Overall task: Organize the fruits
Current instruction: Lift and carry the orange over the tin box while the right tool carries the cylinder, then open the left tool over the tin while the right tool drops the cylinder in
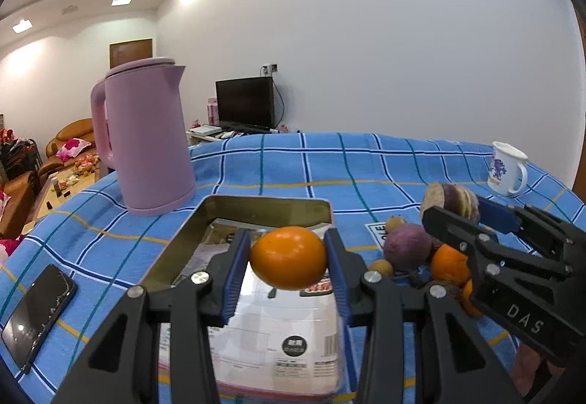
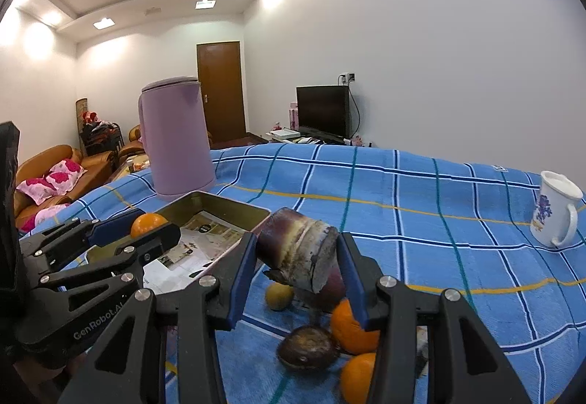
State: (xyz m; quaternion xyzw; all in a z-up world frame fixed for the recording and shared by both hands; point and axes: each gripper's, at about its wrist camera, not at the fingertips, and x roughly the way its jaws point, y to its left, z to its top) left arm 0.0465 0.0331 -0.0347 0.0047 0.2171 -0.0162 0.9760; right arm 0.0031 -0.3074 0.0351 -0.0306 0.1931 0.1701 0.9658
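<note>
Two grippers, each loaded, over a blue checked cloth.

Left wrist view: the left gripper (image 1: 288, 259) is clenched on an orange (image 1: 288, 257), its blue pads pressing the fruit's two sides, and holds it clear above the open tin tray (image 1: 263, 202), whose floor is lined with printed paper. A pink kettle (image 1: 146, 136) stands at eleven o'clock of the tray, a phone (image 1: 38, 312) lies at eight o'clock, and a white mug (image 1: 507, 167) sits far off at two o'clock. At three o'clock of the tray lies the fruit pile (image 1: 414, 254), with the right gripper (image 1: 459, 208) above it, clamped on a cut purple-and-cream piece (image 1: 450, 199).

Right wrist view: the right gripper grasps that cut piece, pads on both flanks, raised over the remaining fruit: a small yellow fruit (image 2: 279, 295), a dark round fruit (image 2: 307, 347) and further oranges (image 2: 353, 327). The tray lies at ten o'clock, the left gripper with its orange over its near end.

Step in hand, as judged: carrying fruit to the tray. The next move calls for lowering the orange to the paper lining before the pads part, then bringing the cut piece leftward over the rim without the two grippers colliding.
</note>
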